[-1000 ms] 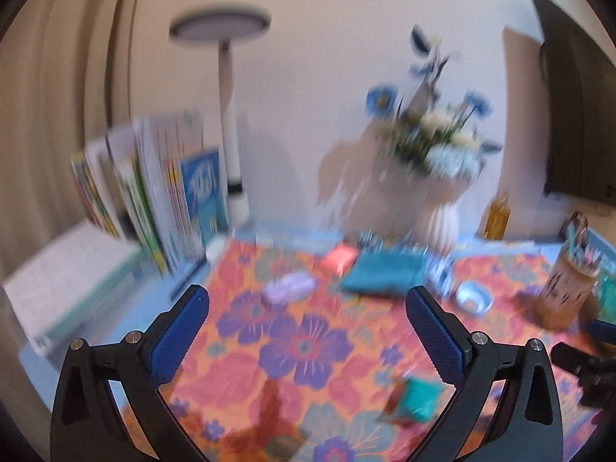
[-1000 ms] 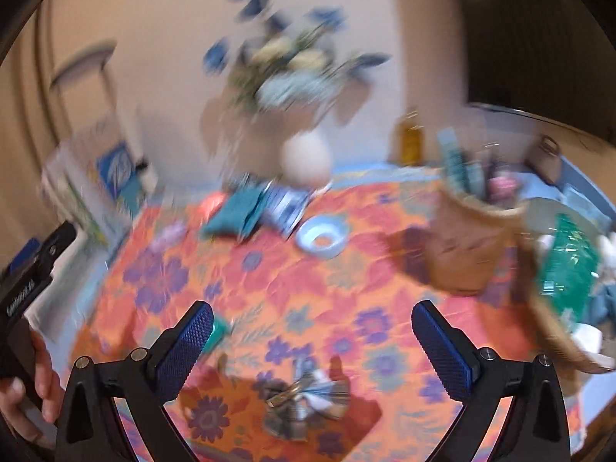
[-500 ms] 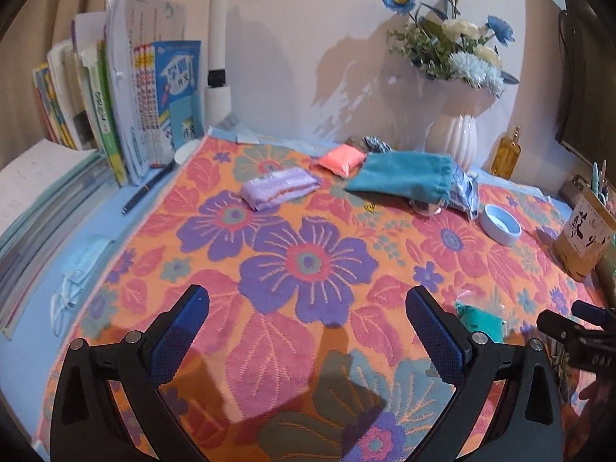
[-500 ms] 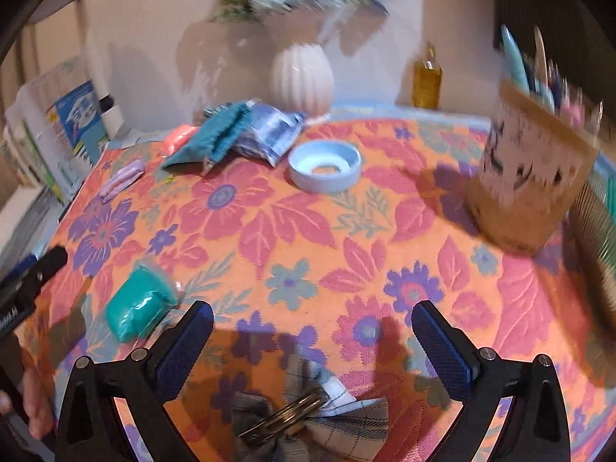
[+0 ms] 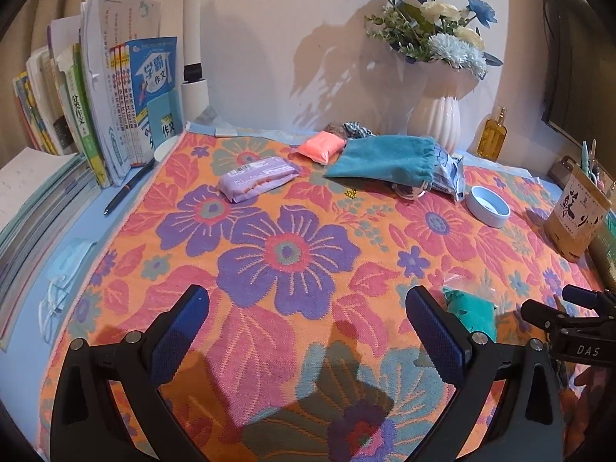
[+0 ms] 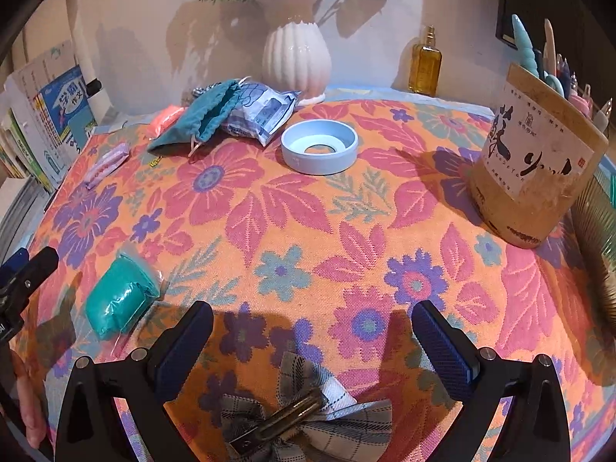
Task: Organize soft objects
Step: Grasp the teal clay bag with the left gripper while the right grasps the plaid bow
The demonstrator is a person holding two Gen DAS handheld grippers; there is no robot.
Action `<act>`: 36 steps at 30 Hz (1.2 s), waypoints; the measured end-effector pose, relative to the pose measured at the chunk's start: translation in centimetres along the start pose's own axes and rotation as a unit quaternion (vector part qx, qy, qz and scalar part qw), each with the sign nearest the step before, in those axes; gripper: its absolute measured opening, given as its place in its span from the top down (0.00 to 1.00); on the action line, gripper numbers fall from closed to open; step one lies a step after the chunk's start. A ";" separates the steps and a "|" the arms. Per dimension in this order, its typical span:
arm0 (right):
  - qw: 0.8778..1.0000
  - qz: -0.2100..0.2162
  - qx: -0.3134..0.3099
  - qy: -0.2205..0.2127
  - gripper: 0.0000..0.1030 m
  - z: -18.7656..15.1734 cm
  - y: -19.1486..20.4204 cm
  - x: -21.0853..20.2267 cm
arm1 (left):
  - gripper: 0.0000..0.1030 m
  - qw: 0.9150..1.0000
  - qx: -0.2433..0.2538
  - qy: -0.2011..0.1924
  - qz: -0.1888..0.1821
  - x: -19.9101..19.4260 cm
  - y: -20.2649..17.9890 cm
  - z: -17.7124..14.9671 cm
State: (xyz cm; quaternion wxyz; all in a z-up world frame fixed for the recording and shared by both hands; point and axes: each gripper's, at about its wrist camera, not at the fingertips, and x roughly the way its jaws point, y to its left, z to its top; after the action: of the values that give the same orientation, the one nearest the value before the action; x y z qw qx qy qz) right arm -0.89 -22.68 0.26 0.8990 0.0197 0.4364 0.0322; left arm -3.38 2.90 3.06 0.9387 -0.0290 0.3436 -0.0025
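Note:
Soft things lie on a floral cloth (image 5: 285, 254). A teal drawstring pouch (image 5: 385, 159), an orange-pink packet (image 5: 322, 146) and a lilac pack (image 5: 258, 178) lie at the back. A teal clay bag (image 6: 117, 294) lies left of my right gripper and also shows in the left wrist view (image 5: 471, 310). A plaid bow clip (image 6: 296, 417) lies right under my right gripper (image 6: 312, 340), between its open jaws. My left gripper (image 5: 304, 331) is open and empty above the cloth's near middle.
A white flower vase (image 5: 439, 119), an oil bottle (image 6: 425, 61), a blue ring dish (image 6: 319, 146), a printed foil pack (image 6: 261, 113) and a pen holder (image 6: 535, 161) stand at the back and right. Books (image 5: 96, 104), a pen (image 5: 129, 186) and a face mask (image 5: 65, 273) sit left.
Both grippers have dropped from looking at the wall to hovering low over the cloth. The bow clip now lies between the right jaws. Both stay open.

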 end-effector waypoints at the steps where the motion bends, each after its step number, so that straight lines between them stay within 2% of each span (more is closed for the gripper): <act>1: 1.000 0.001 0.003 0.000 0.00 0.0 -0.1 0.0 | 0.01 1.000 0.001 0.002 0.001 0.1 0.0 0.0; 7: 1.000 0.007 0.017 -0.013 0.00 -0.1 -0.5 -0.6 | 0.01 1.000 0.004 0.013 -0.003 0.4 -0.1 0.0; 10: 0.998 0.053 0.022 -0.025 0.00 -0.2 -1.2 -1.7 | 0.01 1.000 0.011 0.015 -0.011 0.3 -0.2 0.0; 12: 0.997 0.077 0.017 -0.027 0.00 -0.6 -2.0 -3.0 | 0.01 0.999 0.026 0.024 -0.036 0.1 -0.6 -0.1; 15: 0.997 0.078 -0.017 -0.011 0.00 -1.2 -2.7 -4.9 | 0.01 0.997 0.036 0.031 -0.063 -0.7 -1.7 -0.1; 18: 0.995 0.088 -0.040 0.009 0.00 -2.6 -2.5 -6.2 | 0.01 0.992 0.038 0.024 -0.118 -2.2 -4.1 0.1; 20: 0.993 0.103 -0.047 0.020 0.00 -3.7 -1.9 -6.3 | 0.01 0.990 0.068 0.035 -0.120 -2.2 -6.4 0.2; 23: 0.994 0.078 -0.071 0.027 0.00 -5.0 -0.8 -5.5 | 0.01 0.987 0.112 0.048 -0.102 -1.2 -9.1 -0.3; 25: 0.995 0.057 -0.073 0.031 0.00 -5.4 -0.5 -4.8 | 0.01 0.987 0.112 0.059 -0.099 -0.1 -9.5 -0.8; 26: 0.996 0.059 -0.067 0.030 0.00 -5.4 -0.6 -4.6 | 0.02 0.987 0.102 0.067 -0.103 0.4 -9.3 -1.0; 28: 0.996 0.069 -0.048 0.030 0.00 -5.4 -0.9 -4.3 | 0.13 0.987 0.092 0.079 -0.103 1.0 -8.9 -1.2; 30: 0.996 0.075 -0.031 0.031 0.00 -5.2 -1.2 -3.8 | 0.14 0.987 0.075 0.081 -0.118 1.2 -8.1 -1.0; 32: 0.997 0.076 -0.017 0.028 0.00 -5.0 -1.4 -3.4 | 0.15 0.985 0.053 0.099 -0.128 1.9 -7.6 -1.0; 34: 0.997 0.074 -0.018 0.023 0.00 -5.0 -1.0 -3.4 | 0.27 0.983 0.051 0.112 -0.137 2.3 -7.6 -1.2; 36: 0.997 0.065 -0.028 0.017 0.09 -5.0 -0.2 -3.4 | 0.27 0.984 0.059 0.106 -0.133 2.0 -7.9 -1.3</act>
State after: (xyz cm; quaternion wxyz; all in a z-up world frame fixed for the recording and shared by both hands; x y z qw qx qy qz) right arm -6.90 -23.07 -0.23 0.8875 0.0226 0.4486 0.1032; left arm -2.60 -5.13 1.20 0.8885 -0.0187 0.4332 -0.1502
